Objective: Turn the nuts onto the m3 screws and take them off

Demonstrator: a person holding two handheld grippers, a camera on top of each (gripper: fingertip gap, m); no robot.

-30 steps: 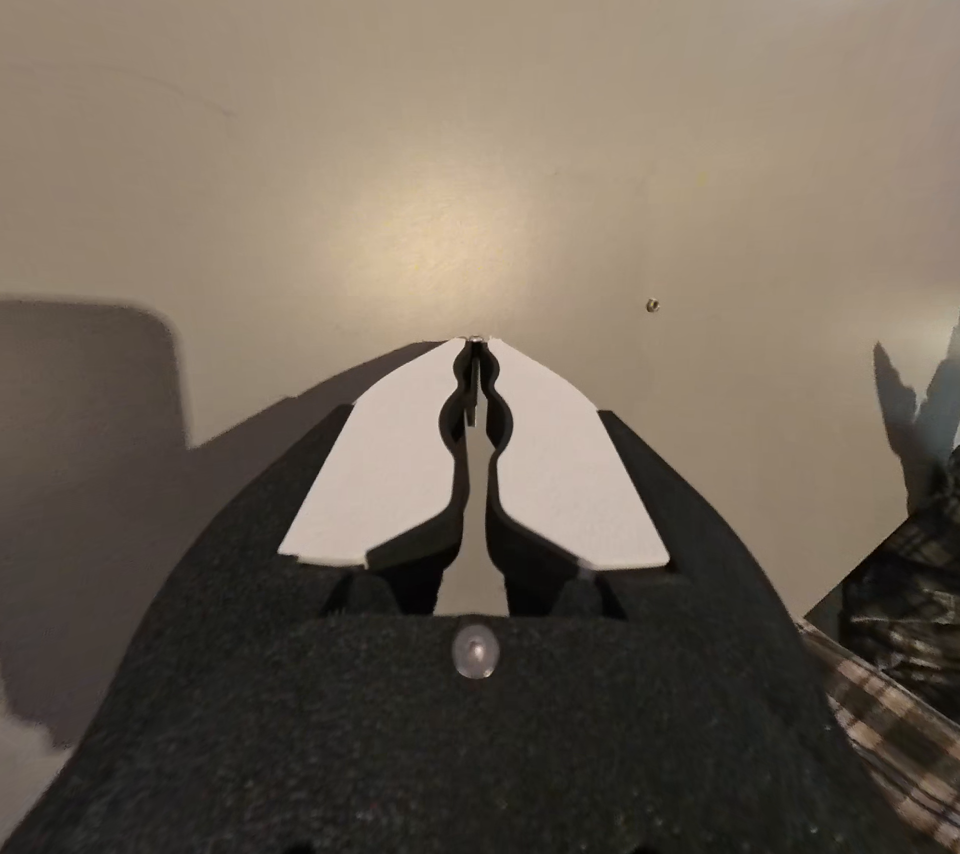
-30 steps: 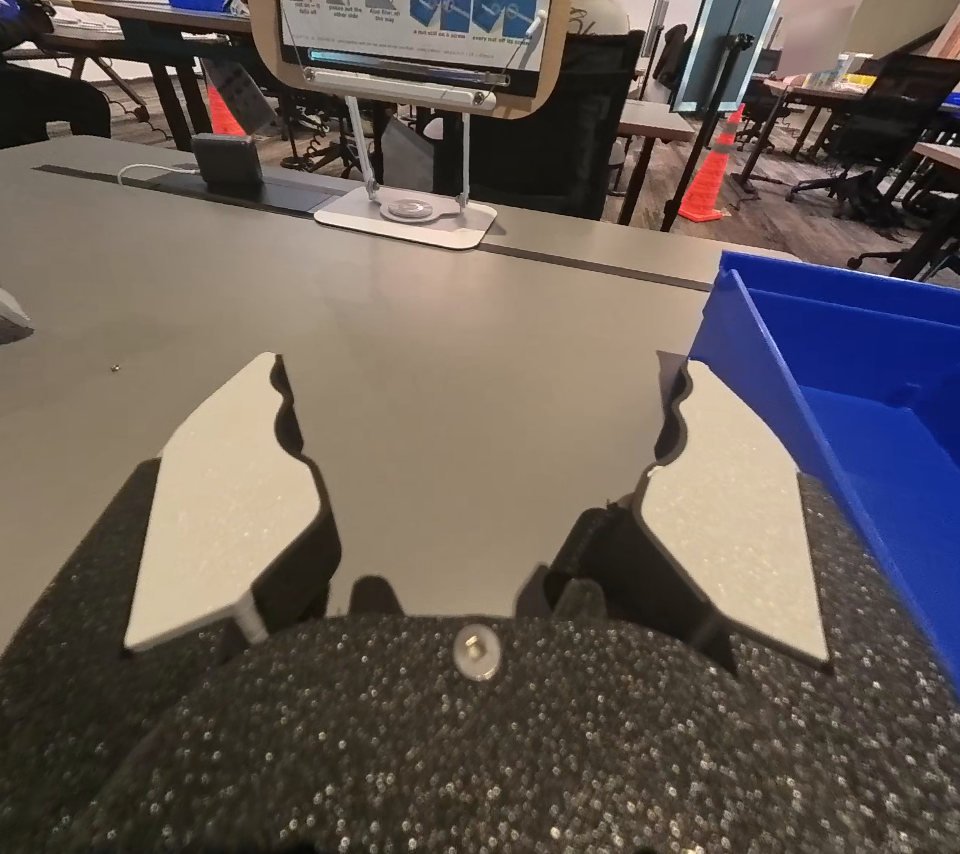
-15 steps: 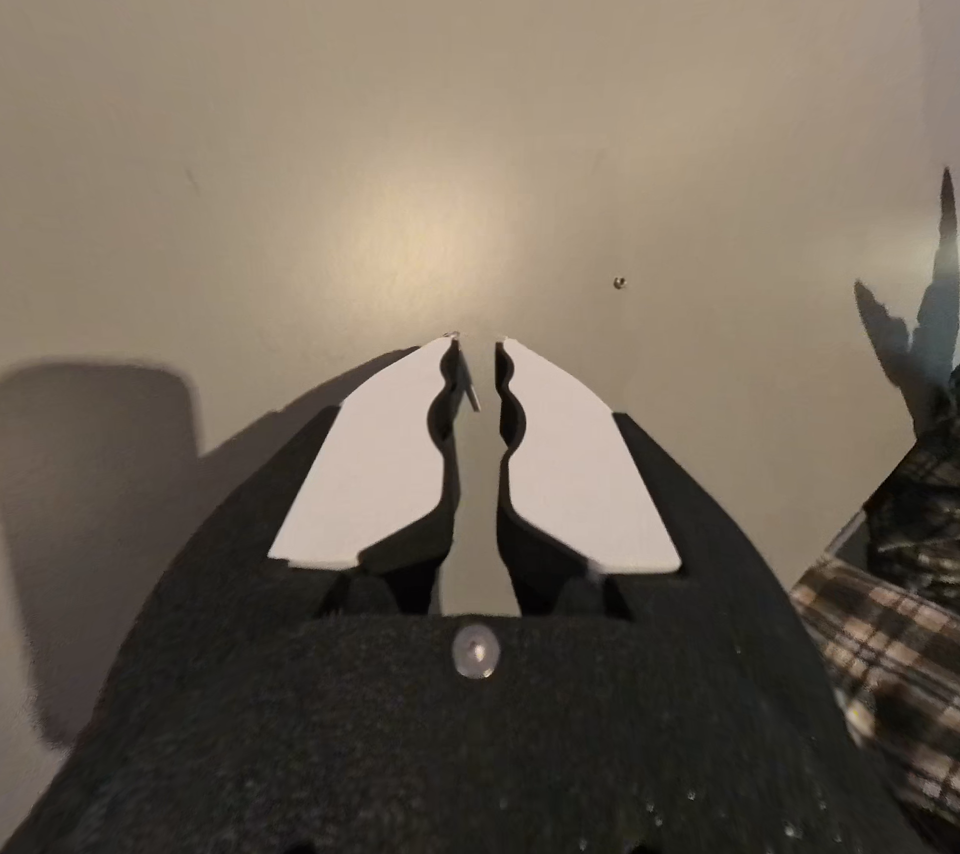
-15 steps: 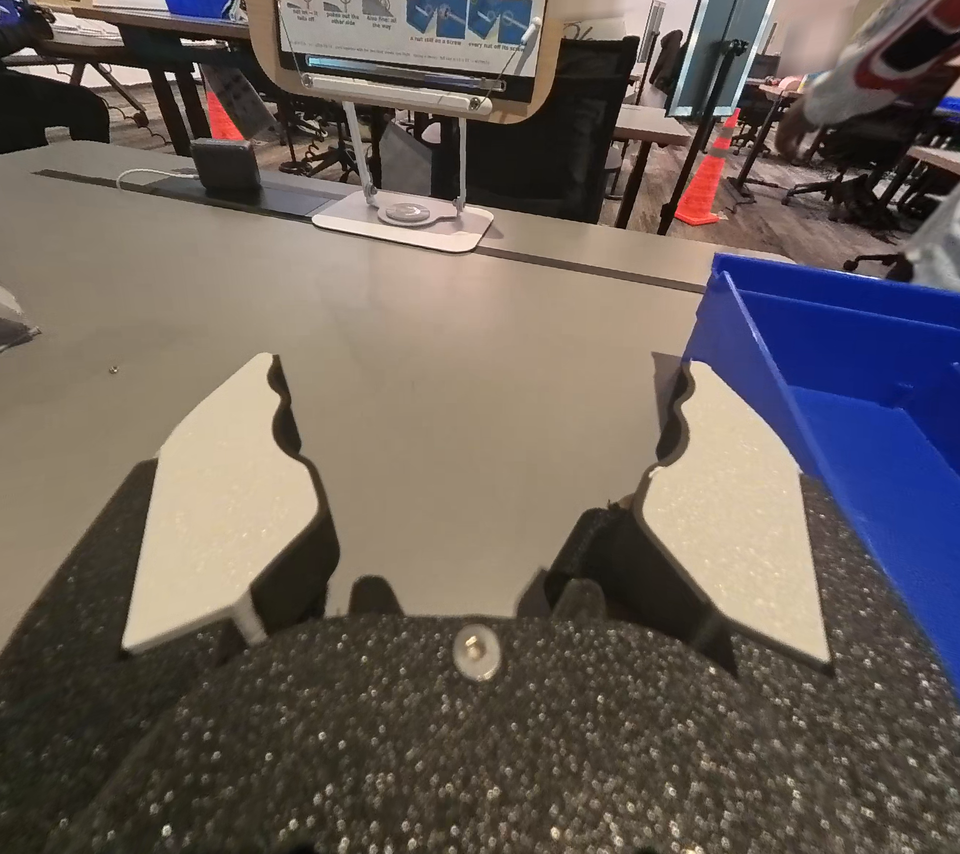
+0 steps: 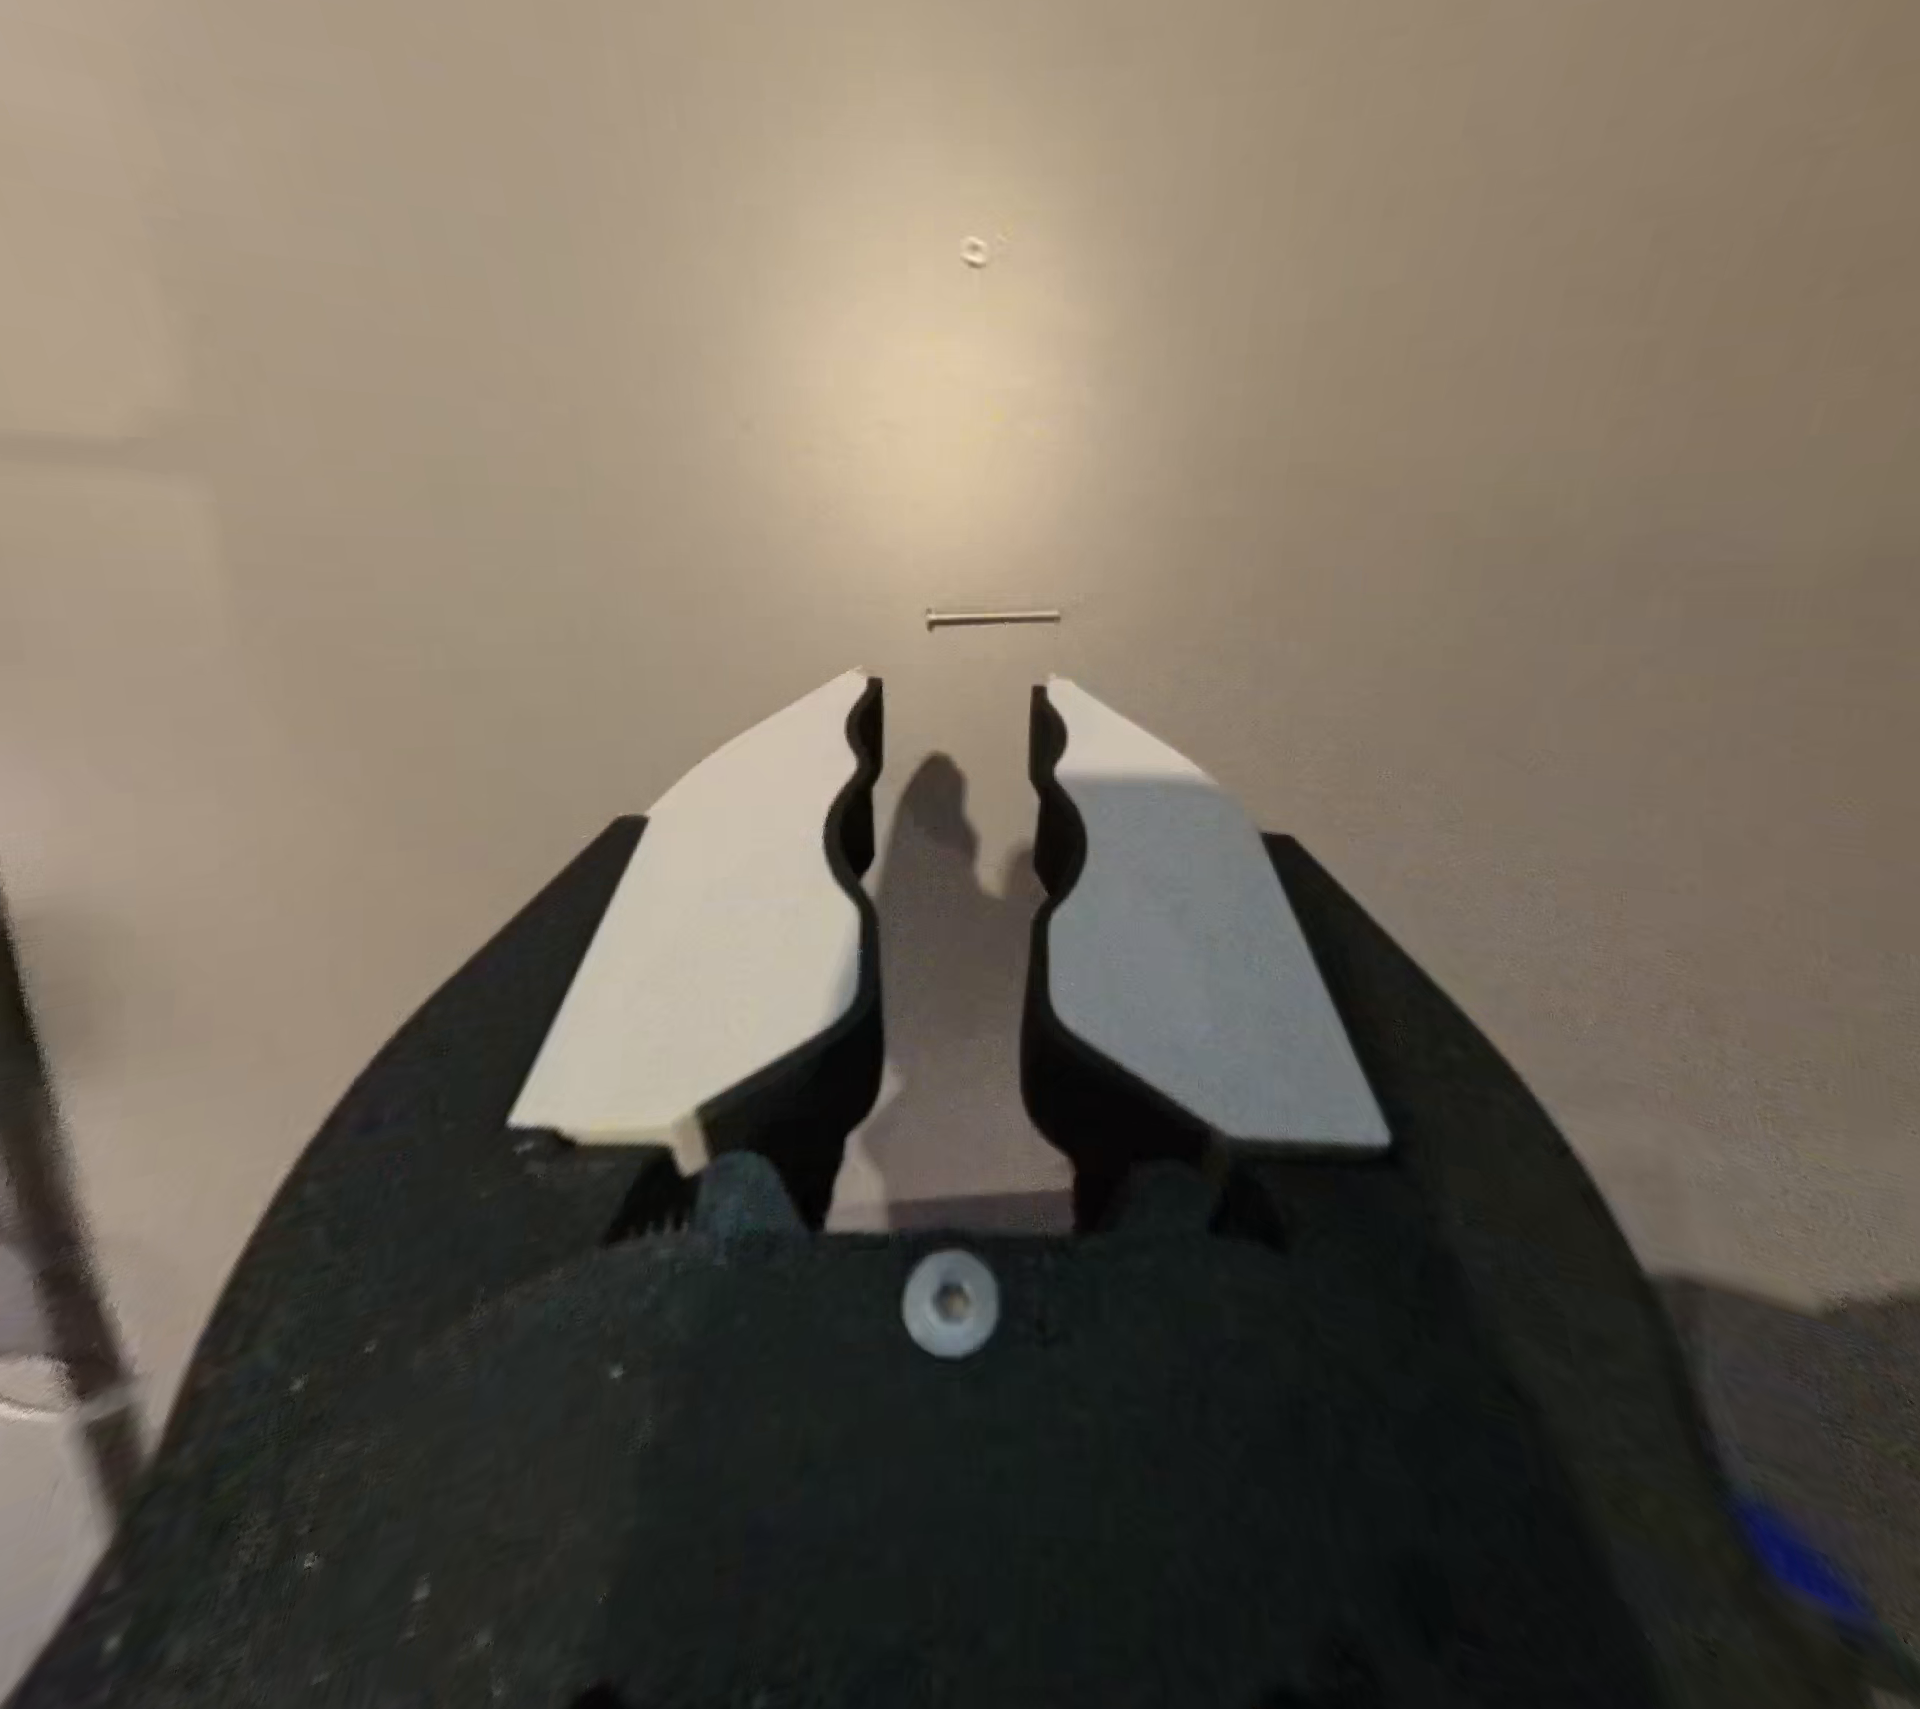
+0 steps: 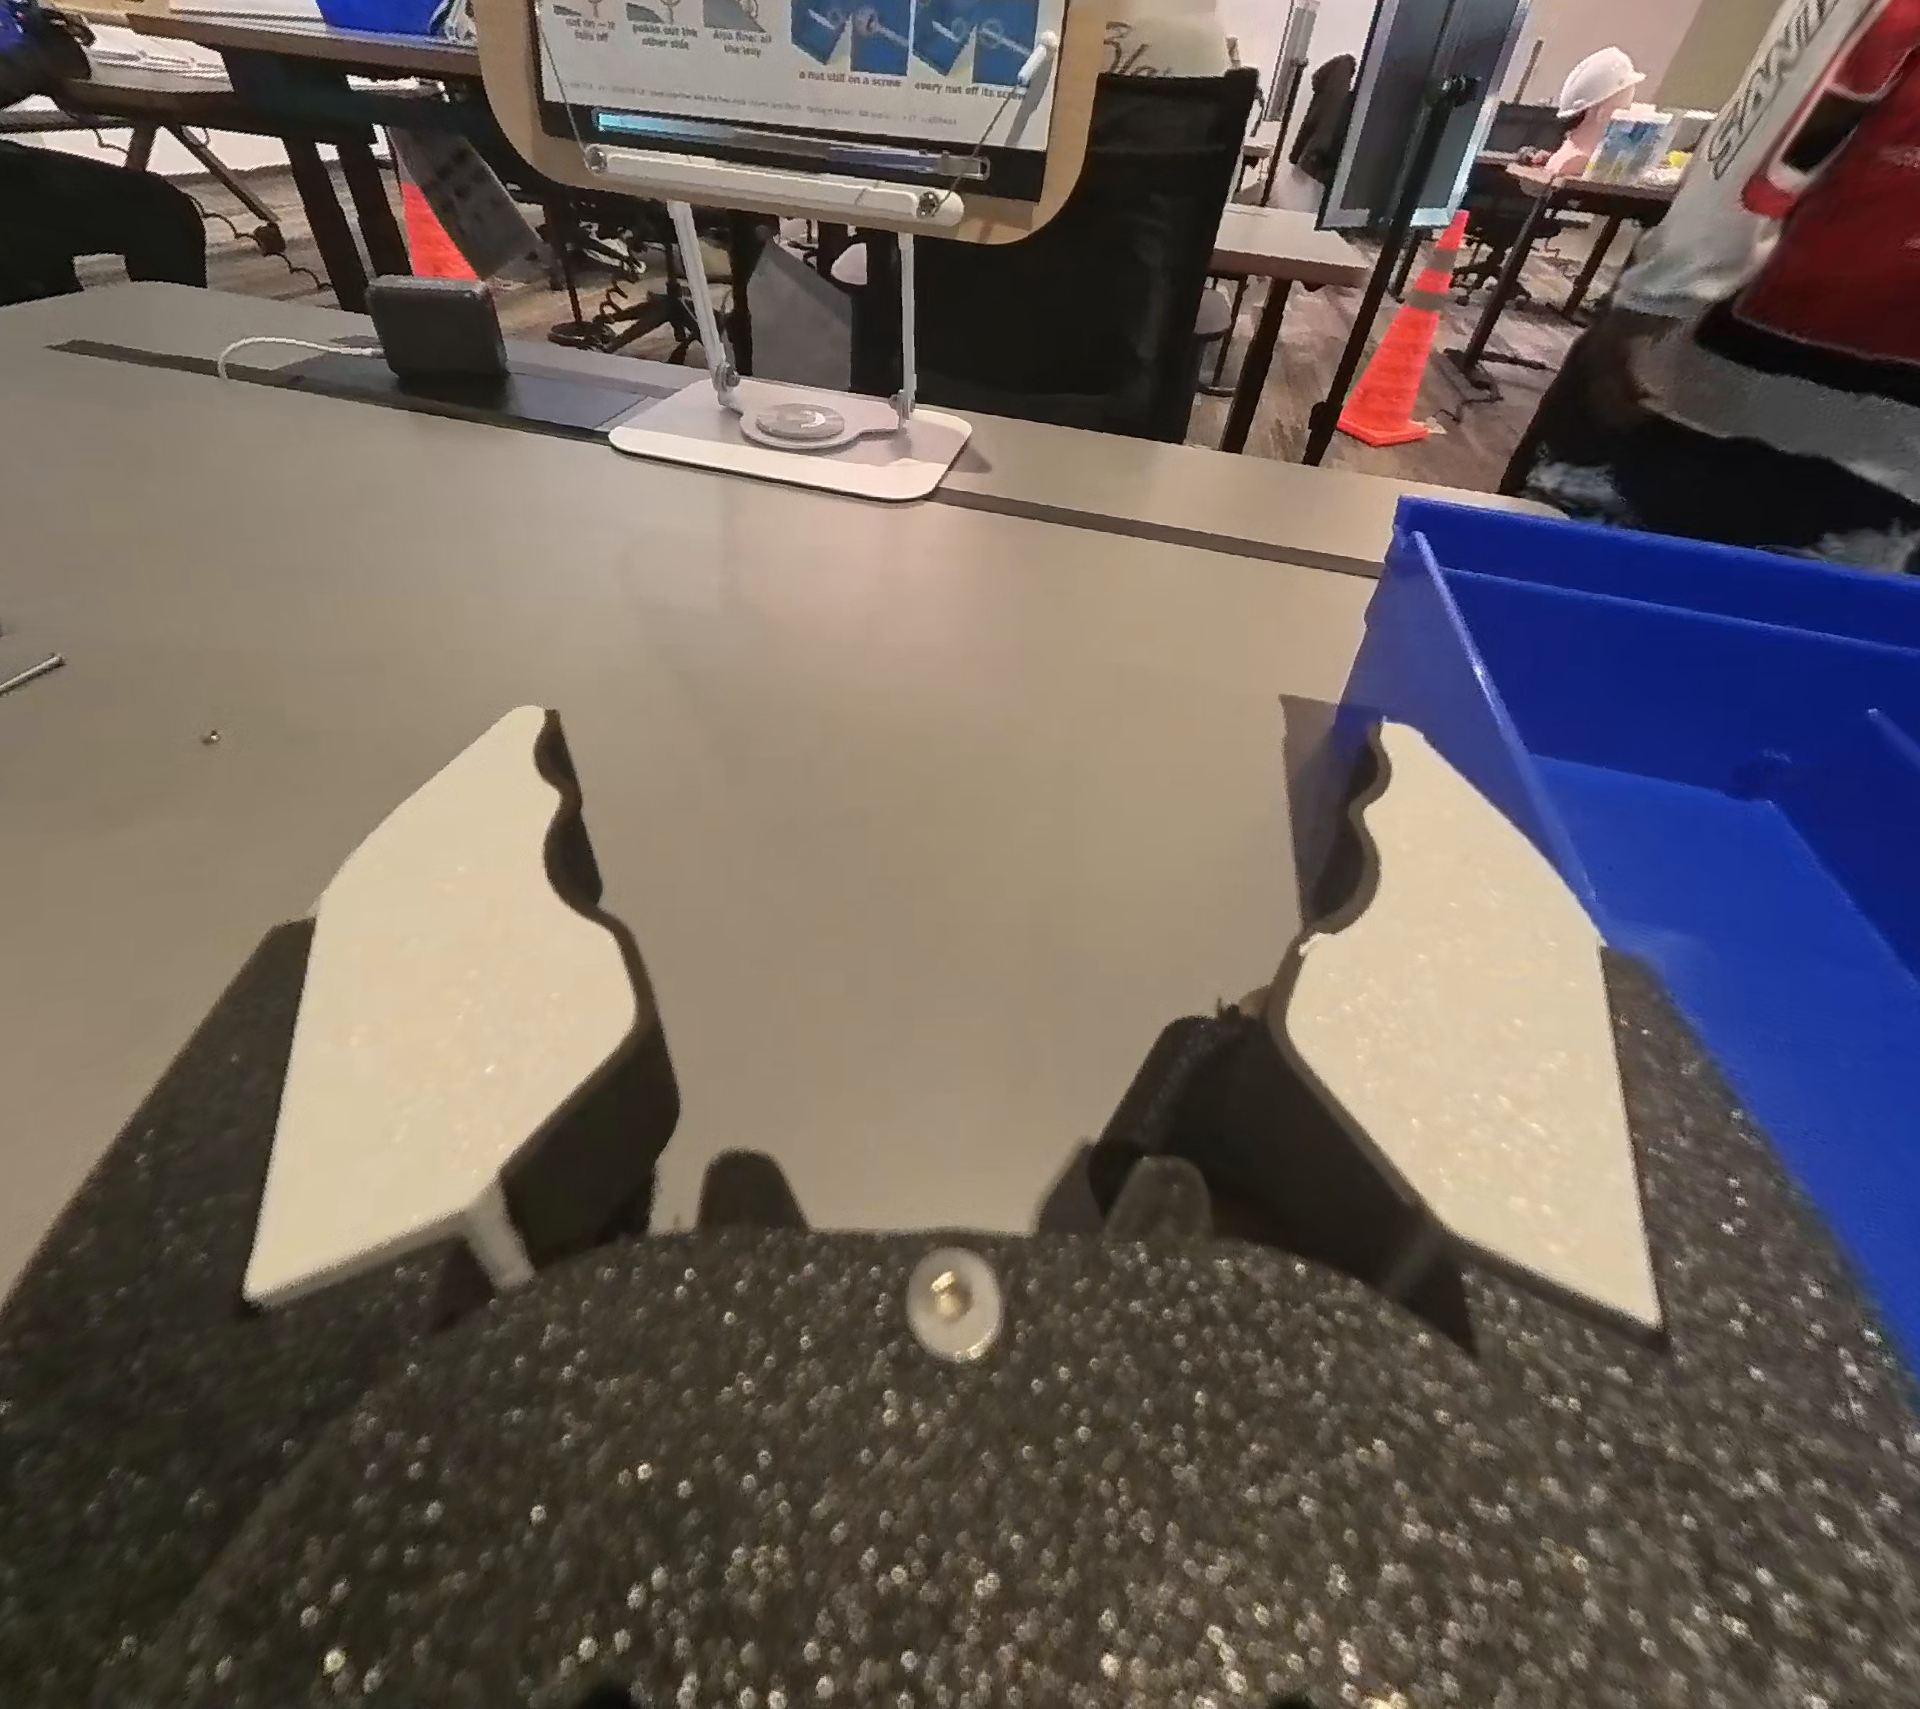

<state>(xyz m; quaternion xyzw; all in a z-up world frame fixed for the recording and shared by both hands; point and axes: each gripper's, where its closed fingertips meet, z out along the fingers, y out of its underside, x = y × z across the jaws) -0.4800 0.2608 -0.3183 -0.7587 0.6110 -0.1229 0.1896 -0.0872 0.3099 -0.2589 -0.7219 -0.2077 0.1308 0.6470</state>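
In the left wrist view the screw (image 5: pixel 992 645) is seen lying crosswise on the tabletop (image 5: pixel 416 205) just above the parted, empty left gripper (image 5: pixel 956 685), the nut (image 5: pixel 974 249) farther up; the right gripper (image 6: pixel 961 724) is spread wide, empty.

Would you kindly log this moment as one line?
left hand-held gripper open | screw on table | nut off | right hand-held gripper open
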